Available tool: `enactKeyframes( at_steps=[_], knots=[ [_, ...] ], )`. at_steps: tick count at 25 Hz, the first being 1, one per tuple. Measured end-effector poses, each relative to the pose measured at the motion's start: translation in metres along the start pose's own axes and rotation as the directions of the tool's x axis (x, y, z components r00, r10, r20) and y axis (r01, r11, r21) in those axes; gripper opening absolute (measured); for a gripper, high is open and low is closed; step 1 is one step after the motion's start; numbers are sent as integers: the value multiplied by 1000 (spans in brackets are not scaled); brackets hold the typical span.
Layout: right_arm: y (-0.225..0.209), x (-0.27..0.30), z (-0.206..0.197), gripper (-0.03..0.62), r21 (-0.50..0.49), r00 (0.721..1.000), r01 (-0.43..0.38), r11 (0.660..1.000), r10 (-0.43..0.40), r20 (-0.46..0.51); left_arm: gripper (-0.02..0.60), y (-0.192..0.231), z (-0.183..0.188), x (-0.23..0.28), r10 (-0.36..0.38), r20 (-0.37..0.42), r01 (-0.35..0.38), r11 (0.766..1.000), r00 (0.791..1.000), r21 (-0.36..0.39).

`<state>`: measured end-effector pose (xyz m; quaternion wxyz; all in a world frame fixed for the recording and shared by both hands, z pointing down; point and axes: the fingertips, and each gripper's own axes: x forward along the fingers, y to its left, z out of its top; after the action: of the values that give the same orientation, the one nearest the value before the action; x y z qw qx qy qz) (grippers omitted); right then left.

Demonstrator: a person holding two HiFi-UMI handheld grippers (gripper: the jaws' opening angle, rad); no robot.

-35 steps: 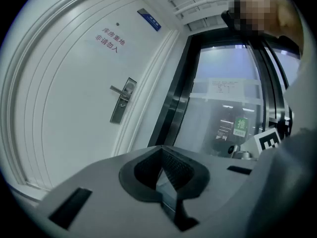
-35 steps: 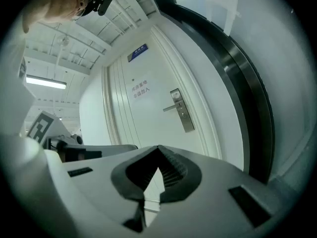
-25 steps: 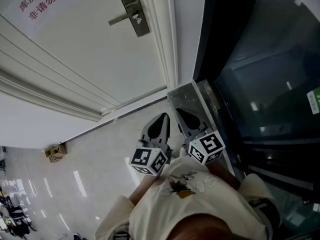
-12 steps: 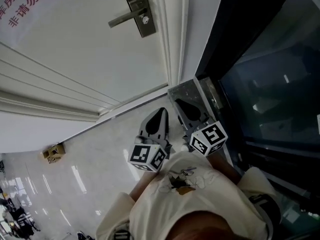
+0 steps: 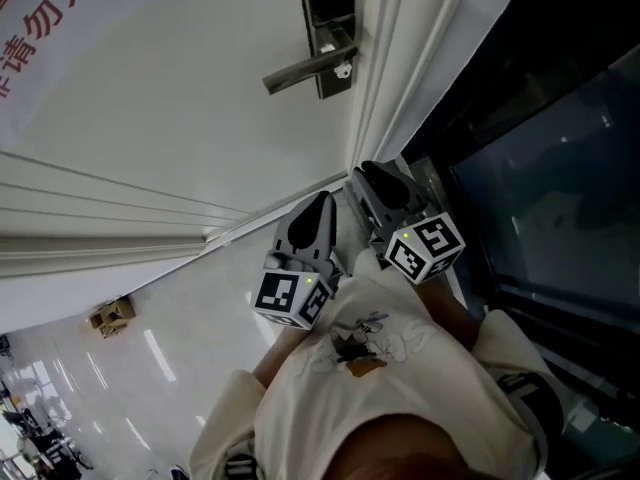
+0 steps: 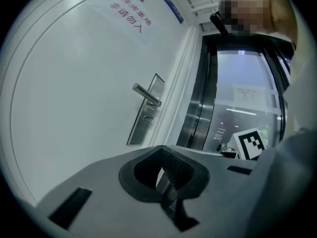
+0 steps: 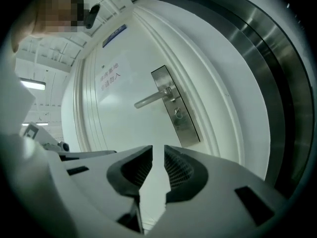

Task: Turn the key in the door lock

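We saw the lock plate (image 5: 328,18) cut off by the head view's top edge, and the red sign (image 5: 30,53) by its corner. We could not tell whether a key sat in the keyhole (image 7: 177,114): too small.

Floor (image 5: 190,318): pale glossy tile, streaked with reflected light. One small tan box (image 5: 112,313) lies on it, near the edge running along the foot of the door (image 5: 200,88), leftward. Dark items at the lower-left corner cannot be identified.
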<state>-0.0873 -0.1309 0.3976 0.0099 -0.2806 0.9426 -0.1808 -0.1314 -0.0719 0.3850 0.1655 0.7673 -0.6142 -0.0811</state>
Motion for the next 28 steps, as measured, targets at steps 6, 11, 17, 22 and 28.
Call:
enactKeyframes(
  at_steps=[6,11,17,22,28],
  knots=[
    [-21,42,43,109,-8,997,46,999,-46,62,6,23,9,27,10,-1,-10,1000,1000,-27],
    [-45,67,61,109,27,995,78,997,-80,66,6,20,9,42,4,-3,-4,1000,1000,-25],
    [-54,97,84,109,244,990,-14,970,-20,138,5,17,6,48,9,-15,-10,1000,1000,-18],
    [-61,112,92,46,170,986,62,984,-87,146,6,19,5,48,29,-16,-30,999,999,-18],
    [-55,114,95,21,-100,984,150,984,-139,110,5,25,9,44,52,-6,-52,998,999,-24]
  ],
)
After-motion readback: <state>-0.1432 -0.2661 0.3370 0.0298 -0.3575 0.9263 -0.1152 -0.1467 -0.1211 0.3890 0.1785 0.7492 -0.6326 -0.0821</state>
